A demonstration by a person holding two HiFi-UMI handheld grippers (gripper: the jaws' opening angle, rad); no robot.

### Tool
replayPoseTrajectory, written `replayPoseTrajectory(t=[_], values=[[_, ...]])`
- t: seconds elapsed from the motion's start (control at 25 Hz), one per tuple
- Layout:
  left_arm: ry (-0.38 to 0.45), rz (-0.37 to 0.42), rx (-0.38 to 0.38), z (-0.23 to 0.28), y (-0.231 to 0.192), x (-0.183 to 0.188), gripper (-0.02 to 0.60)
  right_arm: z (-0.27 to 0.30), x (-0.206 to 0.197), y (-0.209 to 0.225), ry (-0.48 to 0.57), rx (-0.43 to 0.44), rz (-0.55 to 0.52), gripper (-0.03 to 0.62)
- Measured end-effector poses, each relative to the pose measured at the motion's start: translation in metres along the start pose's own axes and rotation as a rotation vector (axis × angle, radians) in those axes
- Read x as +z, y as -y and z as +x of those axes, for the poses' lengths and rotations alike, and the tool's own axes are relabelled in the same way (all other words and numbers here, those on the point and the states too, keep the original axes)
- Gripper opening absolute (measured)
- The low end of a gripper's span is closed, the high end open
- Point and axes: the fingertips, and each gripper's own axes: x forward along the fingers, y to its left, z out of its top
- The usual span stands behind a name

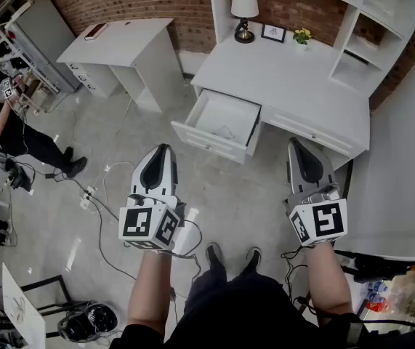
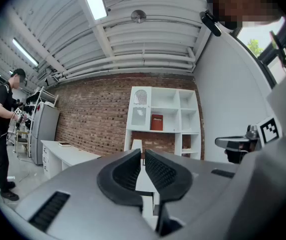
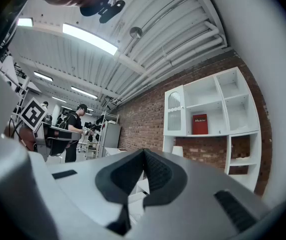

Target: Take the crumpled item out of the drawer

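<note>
Left tool [image 1: 162,148] and right tool [image 1: 296,142] pinched together, empty; best open one wide over the drawer [image 1: 208,142] before reaching the crumpled item [image 1: 226,131].

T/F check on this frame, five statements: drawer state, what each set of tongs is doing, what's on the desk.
1. The drawer of the desk is pulled open. True.
2. The left tongs hold the crumpled item. False: they are shut on nothing, and the item lies in the drawer.
3. The right tongs are wide open. False: they are shut and empty.
4. A lamp stands on the desk. True.
5. Both tongs are inside the drawer. False: both are short of it, over the floor.
</note>
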Motion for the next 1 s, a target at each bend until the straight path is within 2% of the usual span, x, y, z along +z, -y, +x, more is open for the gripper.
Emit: replayPoseTrajectory(t=[0.24,0.44,0.52,0.6,0.64,0.72,1.0], values=[[0.014,0.014,0.029,-0.022,0.037,0.005,0.028,-0.036,-0.004,0.025,-0.009,-0.011,0.005,0.0],[0.02,0.045,0.088,-0.031,0.042,0.014,0.029,-0.047,0.003,0.04,-0.005,-0.026,0.03,0.001],[0.019,0.059,0.124,-0.035,0.042,0.015,0.038,-0.051,0.001,0.046,-0.009,-0.023,0.048,0.04],[0.018,0.071,0.135,-0.036,0.047,0.015,0.192,-0.054,-0.002,0.055,-0.016,-0.013,0.074,0.138],[0.017,0.075,0.137,-0.036,0.05,0.015,0.222,-0.055,-0.004,0.059,-0.019,-0.009,0.088,0.172],[0.016,0.076,0.138,-0.037,0.056,0.013,0.244,-0.056,-0.008,0.065,-0.023,-0.004,0.107,0.211],[-0.031,0.061,0.143,-0.03,0.051,-0.006,0.245,-0.043,-0.028,0.074,-0.059,0.004,0.137,0.216]])
